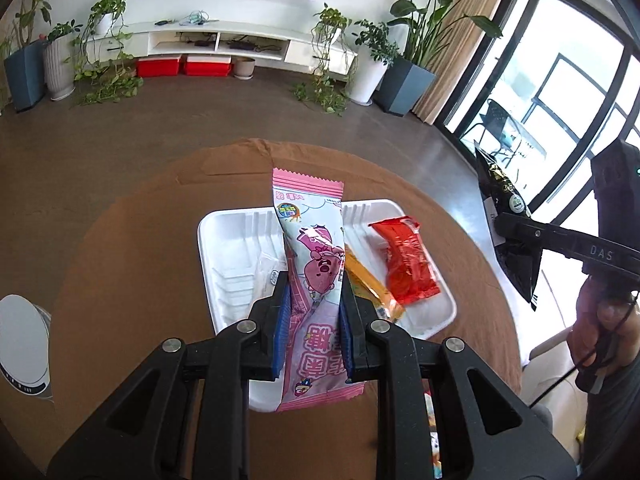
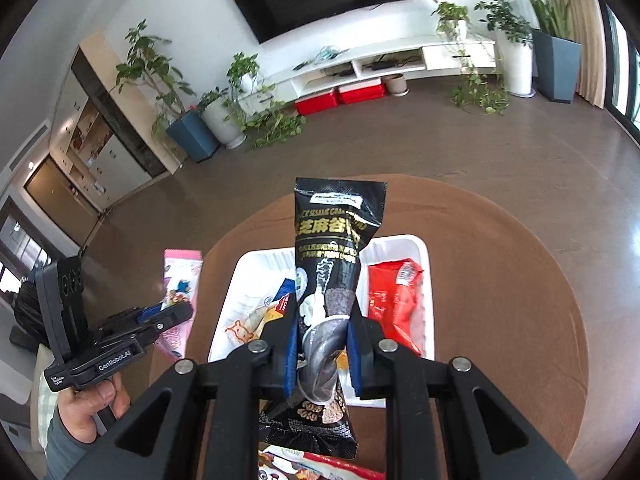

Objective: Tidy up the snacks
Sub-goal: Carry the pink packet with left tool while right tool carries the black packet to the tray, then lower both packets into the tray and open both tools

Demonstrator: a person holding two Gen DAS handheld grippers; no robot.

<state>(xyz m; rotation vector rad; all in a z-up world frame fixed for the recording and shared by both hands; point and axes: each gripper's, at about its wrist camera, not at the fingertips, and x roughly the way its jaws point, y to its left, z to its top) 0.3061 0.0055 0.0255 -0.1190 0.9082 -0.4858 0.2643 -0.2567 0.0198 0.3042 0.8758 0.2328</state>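
My left gripper (image 1: 314,312) is shut on a pink snack packet (image 1: 312,280) and holds it above the white tray (image 1: 224,240). My right gripper (image 2: 322,344) is shut on a black sesame snack packet (image 2: 332,248), also held above the white tray (image 2: 424,280). In the tray lie a red packet (image 1: 404,264) and an orange packet (image 1: 372,284); the red packet also shows in the right wrist view (image 2: 392,300). The right gripper with the black packet (image 1: 504,208) shows at the right of the left wrist view. The left gripper (image 2: 160,316) with the pink packet (image 2: 180,280) shows at the left of the right wrist view.
The tray sits on a round brown table (image 1: 140,240). More snack packets (image 2: 320,468) lie at the table's near edge. A white round object (image 1: 24,344) stands left of the table. Potted plants and a TV cabinet line the far wall.
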